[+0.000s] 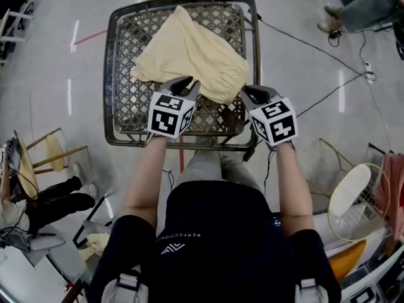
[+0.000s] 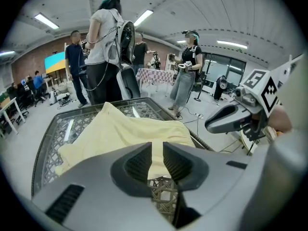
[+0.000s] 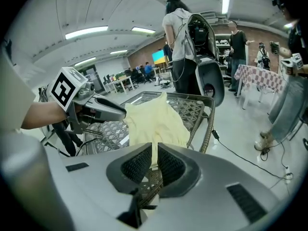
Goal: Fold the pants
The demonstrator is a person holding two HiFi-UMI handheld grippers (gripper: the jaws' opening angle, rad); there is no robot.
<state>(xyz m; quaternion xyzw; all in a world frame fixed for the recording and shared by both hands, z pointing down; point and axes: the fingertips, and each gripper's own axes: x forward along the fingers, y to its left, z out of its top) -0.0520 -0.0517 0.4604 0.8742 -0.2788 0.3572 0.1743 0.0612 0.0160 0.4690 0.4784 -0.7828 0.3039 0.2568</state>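
Head view: left claw (image 1: 185,84) and right claw (image 1: 247,93) sit side by side at the near edge of the pale yellow cloth pants (image 1: 189,49). The pants spread away ahead of both claws over the dark woven-lattice tabletop with a metal rim (image 1: 111,74). Claw tips are partly tucked under the cloth edge here, & the black-and-white marker cubes (image 1: 170,113) cover most of each claw body, so the grip can't be read from above.

Left gripper view: jaws stand a little apart w/ a strip of the yellow cloth pinched btwn the ribbed pads (image 2: 139,163). The cloth ends partway down the gap and lattice shows below it. The rest of the pants lies ahead and left of this claw, bunched; waist vs. legs can't be told. The right claw's tip shows off to the right, near the cloth's edge.

Right gripper view: jaws nearly together, clamped on a thin fold of the same cloth. The pants narrow to a point at the far end, ahead of this claw. The left claw shows to the left, its tip at the cloth edge.

In both gripper views the claw's own grey body hides the near part of the tabletop.

Ahead of the claws, beyond the tabletop's far end, stand several people (image 2: 103,57), one w/ a backpack rig; the far ones are too small to make out. A black cable (image 1: 303,43) runs over the floor to the right of the right claw.
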